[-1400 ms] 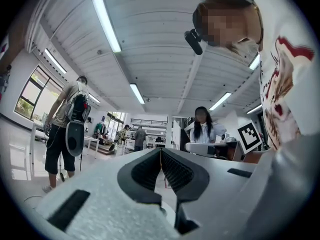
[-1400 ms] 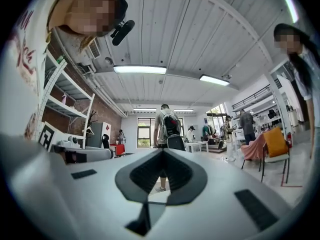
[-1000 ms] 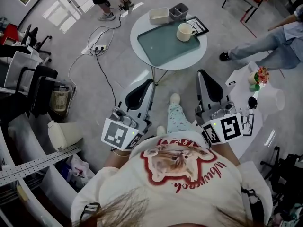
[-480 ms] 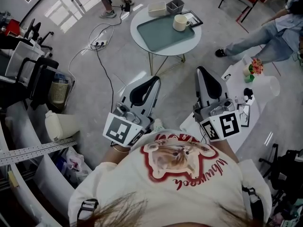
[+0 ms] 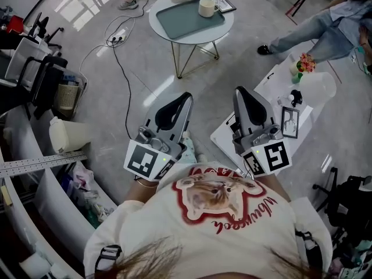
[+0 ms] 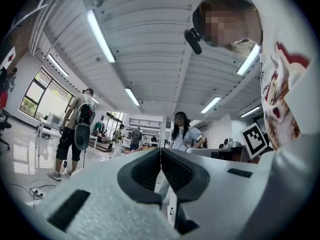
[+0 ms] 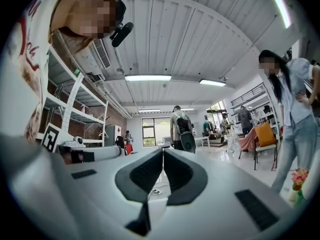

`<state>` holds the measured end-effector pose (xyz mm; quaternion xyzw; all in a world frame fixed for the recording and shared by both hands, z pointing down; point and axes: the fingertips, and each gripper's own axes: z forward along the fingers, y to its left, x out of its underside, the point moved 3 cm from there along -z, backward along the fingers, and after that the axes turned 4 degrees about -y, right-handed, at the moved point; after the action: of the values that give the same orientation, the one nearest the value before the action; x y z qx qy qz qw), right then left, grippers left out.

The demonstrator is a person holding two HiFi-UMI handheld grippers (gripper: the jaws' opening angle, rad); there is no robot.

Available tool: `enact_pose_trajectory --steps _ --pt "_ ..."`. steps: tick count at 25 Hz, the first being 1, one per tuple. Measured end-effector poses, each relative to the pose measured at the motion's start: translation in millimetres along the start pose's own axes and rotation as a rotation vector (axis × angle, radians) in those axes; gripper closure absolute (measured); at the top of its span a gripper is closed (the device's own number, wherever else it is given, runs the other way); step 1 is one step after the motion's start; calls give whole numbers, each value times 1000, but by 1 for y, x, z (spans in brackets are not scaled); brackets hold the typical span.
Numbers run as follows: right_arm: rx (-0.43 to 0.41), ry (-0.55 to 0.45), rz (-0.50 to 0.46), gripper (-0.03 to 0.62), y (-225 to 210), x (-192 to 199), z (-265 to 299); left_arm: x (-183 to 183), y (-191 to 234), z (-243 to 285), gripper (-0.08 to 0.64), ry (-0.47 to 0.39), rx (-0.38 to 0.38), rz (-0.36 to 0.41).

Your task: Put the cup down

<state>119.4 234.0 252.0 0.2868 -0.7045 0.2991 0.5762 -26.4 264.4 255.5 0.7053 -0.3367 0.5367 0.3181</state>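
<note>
The left tongs (image 5: 185, 97) and right tongs (image 5: 240, 92) are held close to the chest, side by side, pointing to 12 o'clock, jaws pressed together on nothing. The cup (image 5: 206, 7) stands on the round surface (image 5: 224, 25), well apart at 12 o'clock.

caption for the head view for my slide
Left tool and right tool shut and empty, far from the cup standing on the round table.

A glossy grey floor (image 5: 232, 74) holds a round table (image 5: 195, 38) on gold legs. Left of the table are black chairs (image 5: 49, 80) and metal shelving (image 5: 35, 168), right of it a white table (image 5: 276, 86). Strip lights (image 6: 100, 34) line the ribbed ceiling, and windows (image 6: 40, 96) brighten the far wall.
</note>
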Motion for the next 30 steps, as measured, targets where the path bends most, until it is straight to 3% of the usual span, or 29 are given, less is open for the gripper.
enact_pose_trajectory --steps 5,13,16,30 --pt "11 13 16 563 -5 -1 -38 0 -32 -14 545 -9 -33 -5" --pt "14 -13 -10 563 -3 -16 -57 -4 -59 -13 545 17 11 11" --pt "7 -23 -14 563 5 -18 -55 -15 -61 -14 545 -25 26 26" --pt "-6 -61 -44 565 38 -25 -42 -21 -51 -53 545 14 7 7"
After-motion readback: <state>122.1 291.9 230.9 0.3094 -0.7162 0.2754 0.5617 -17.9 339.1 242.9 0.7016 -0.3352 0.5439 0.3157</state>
